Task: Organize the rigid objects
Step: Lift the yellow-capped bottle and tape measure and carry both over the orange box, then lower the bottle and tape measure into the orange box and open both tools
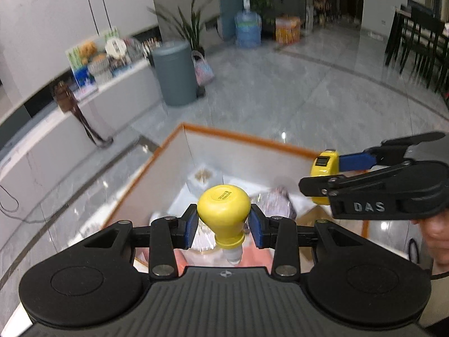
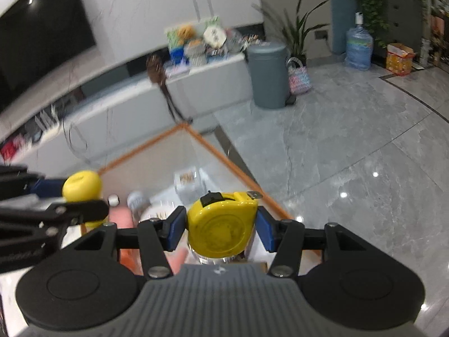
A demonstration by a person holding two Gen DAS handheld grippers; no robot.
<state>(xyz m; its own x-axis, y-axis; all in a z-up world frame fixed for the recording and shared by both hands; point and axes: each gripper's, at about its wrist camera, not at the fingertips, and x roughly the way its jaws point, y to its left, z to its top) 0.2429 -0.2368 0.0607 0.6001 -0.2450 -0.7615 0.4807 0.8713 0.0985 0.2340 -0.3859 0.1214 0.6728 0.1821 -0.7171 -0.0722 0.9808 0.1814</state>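
Left wrist view: left gripper [image 1: 223, 226] is clamped on a yellow bulb-shaped handle [image 1: 223, 206], blue pads [image 1: 191, 226] pressing its neck from both sides, wide end facing up toward the camera, a clear stub [image 1: 234, 255] poking out below the collar. It hangs over an open box [image 1: 244, 137] with an orange rim and pale inner walls; contents are blurred, only a small white tub [image 1: 202, 178] with something brownish inside and a shiny wrapped item [image 1: 276, 202] are readable. Right gripper [image 1: 327, 179] comes in from the right edge, gripping a yellow tape measure [image 1: 325, 163], above the box's right side. Right wrist view: right gripper [image 2: 221, 227] has the tape measure [image 2: 221, 224] pinched flat-face-up between its pads, metal hook tab [image 2: 254, 195] sticking out at the top, held over the box [image 2: 213, 151] near its right rim. Left gripper sits at the left edge with the handle [image 2: 82, 184], well apart from the tape. Grey bin [image 2: 268, 74] and water jug [image 2: 359, 46] stand on the tiled floor beyond.
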